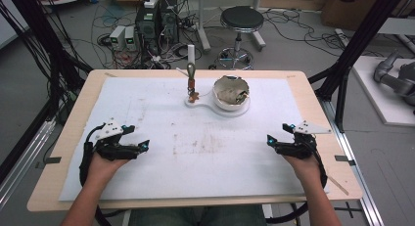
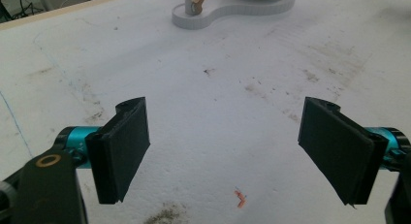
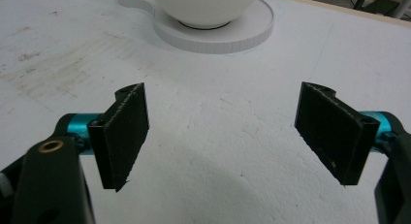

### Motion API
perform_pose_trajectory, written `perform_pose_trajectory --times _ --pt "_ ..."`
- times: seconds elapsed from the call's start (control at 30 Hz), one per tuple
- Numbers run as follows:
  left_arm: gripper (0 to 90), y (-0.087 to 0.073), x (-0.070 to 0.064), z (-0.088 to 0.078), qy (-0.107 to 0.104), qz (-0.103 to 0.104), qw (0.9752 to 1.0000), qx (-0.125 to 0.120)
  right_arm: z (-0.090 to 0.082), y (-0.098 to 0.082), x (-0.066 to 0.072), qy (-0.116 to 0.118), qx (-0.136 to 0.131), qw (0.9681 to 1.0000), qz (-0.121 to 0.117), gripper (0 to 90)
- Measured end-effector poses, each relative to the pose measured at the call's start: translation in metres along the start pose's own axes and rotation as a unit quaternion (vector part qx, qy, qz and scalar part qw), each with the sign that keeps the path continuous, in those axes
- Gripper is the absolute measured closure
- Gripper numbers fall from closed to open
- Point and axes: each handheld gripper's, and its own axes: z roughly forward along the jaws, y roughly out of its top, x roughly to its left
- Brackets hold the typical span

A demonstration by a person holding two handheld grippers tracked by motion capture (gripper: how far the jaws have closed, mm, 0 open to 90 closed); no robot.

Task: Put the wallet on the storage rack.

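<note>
on the worktop (image 1: 68, 138), covered by a stained white sheet (image 1: 195, 152), the two claws rest low near the person's edge, well apart from each other. the left claw (image 1: 143, 146) is at about 8 o'clock from the middle of the sheet, held in the left hand (image 1: 105, 165), and its jaws are spread wide with nothing between them; in the left gripper view only the dirty sheet and a small orange scrap (image 2: 238, 199) lie under the left claw. the right claw (image 1: 270, 141) is at about 4 o'clock, held in the right hand (image 1: 303, 162), also released, jaws wide and holding nothing. at 12 o'clock, near the far edge, stands a white bowl (image 1: 231, 92) on a flat white base (image 1: 205, 104); something brownish is inside the bowl, i cannot tell what. just beside the bowl, at its 9 o'clock, a spoon (image 1: 191, 77) stands upright on the narrow end of the same base. both claws are well apart from the bowl and the spoon.
</note>
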Motion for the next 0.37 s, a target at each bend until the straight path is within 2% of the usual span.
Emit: perform_pose_trajectory --times 0.37 --pt "18.6 -0.0002 0.0000 0.0013 -0.003 -0.001 1.0000 0.004 0.0012 0.0001 0.0000 0.000 0.002 1.0000 -0.002 20.3"
